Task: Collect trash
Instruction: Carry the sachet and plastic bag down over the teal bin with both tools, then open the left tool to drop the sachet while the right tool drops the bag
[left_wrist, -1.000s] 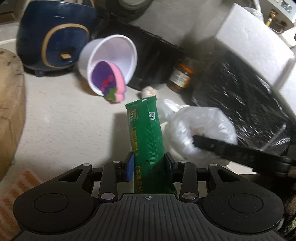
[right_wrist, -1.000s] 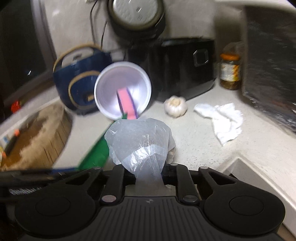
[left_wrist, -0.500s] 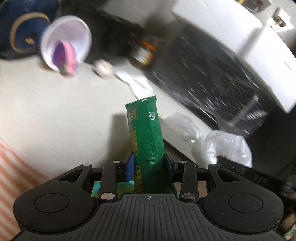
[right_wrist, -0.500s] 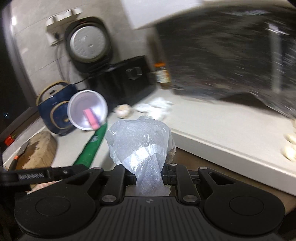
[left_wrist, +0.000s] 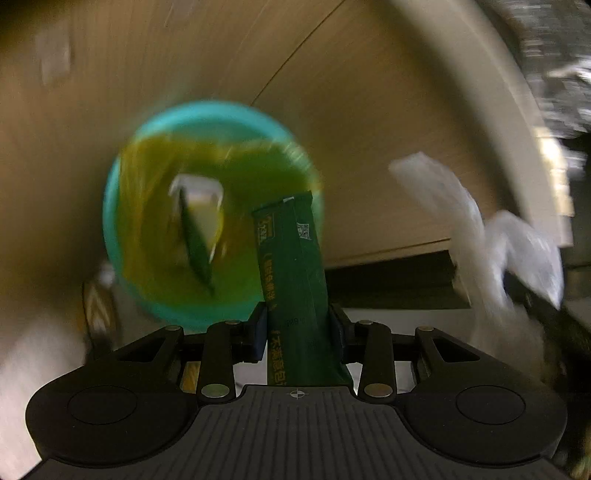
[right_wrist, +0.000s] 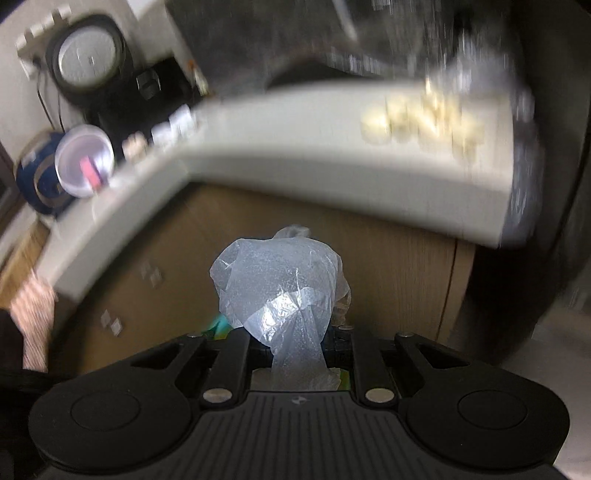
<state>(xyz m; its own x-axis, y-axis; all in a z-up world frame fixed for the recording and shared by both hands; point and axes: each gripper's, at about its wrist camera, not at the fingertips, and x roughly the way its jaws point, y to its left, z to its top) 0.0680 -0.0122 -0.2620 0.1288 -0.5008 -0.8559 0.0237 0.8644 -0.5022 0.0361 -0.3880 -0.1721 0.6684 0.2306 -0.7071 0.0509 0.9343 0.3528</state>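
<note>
My left gripper (left_wrist: 298, 325) is shut on a green snack wrapper (left_wrist: 295, 280) that stands up between its fingers. Below and ahead of it is a teal trash bin (left_wrist: 207, 206) lined with a yellow-green bag, with a green wrapper and something white inside. My right gripper (right_wrist: 297, 338) is shut on a crumpled clear plastic bag (right_wrist: 280, 280); the same bag shows blurred at the right of the left wrist view (left_wrist: 491, 240). A sliver of the teal bin (right_wrist: 219, 325) shows under the bag.
Wooden cabinet fronts (left_wrist: 332, 74) stand behind the bin. The white countertop edge (right_wrist: 295, 147) runs above, with pale garlic cloves (right_wrist: 417, 122), a white cup (right_wrist: 83, 166), a blue pot (right_wrist: 33, 184) and a black appliance (right_wrist: 147, 85). Both views are motion-blurred.
Both grippers have dropped from countertop height to below the counter's edge, still holding the wrapper and the bag. The teal bin has come into the left wrist view.
</note>
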